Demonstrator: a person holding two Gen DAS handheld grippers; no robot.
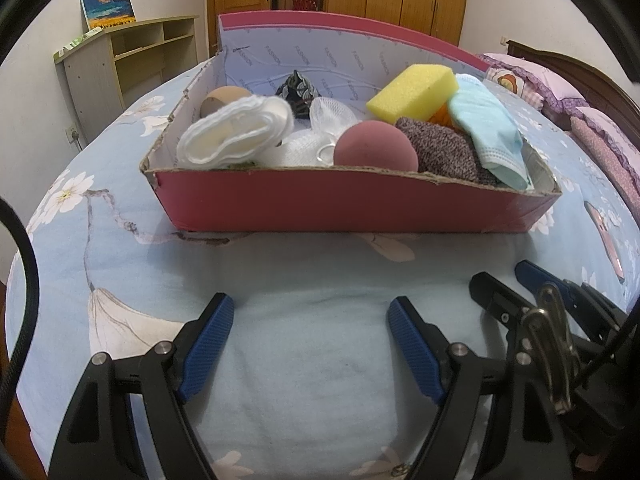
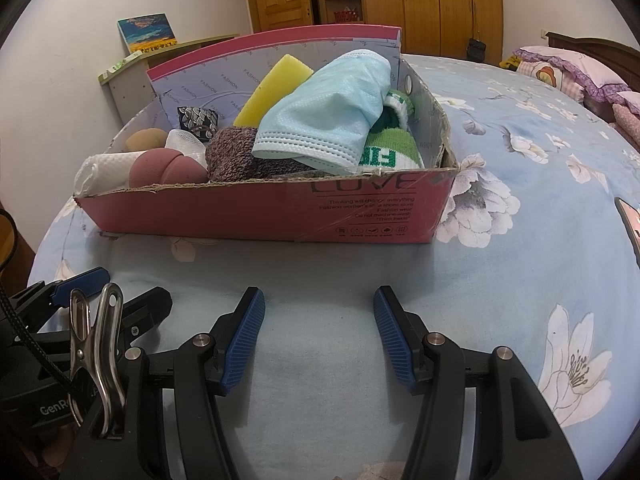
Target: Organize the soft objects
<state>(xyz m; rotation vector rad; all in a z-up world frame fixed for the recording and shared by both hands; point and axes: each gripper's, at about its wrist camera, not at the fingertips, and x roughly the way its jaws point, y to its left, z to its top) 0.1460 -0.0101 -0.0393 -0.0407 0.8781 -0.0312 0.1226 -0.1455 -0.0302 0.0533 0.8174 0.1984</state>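
Observation:
A red cardboard box [image 1: 320,204] [image 2: 240,212] stands on the blue floral bed. It holds a yellow sponge [image 1: 412,92] [image 2: 272,88], a light blue face mask [image 1: 488,132] [image 2: 332,108], a dark pink ball [image 1: 376,148] [image 2: 164,168], a purple knit piece [image 1: 440,148] [image 2: 236,152], white cloths [image 1: 236,132], a tan ball [image 1: 224,100], a dark patterned pouch [image 1: 298,86] and a green and white sock [image 2: 388,148]. My left gripper [image 1: 310,340] is open and empty in front of the box. My right gripper [image 2: 320,336] is open and empty beside it.
The right gripper also shows at the right edge of the left wrist view [image 1: 532,312]; the left one shows at the left edge of the right wrist view [image 2: 100,308]. Pillows [image 2: 568,68] lie at the bed's head. A shelf unit [image 1: 132,64] stands at the wall. A phone [image 2: 630,224] lies on the bed.

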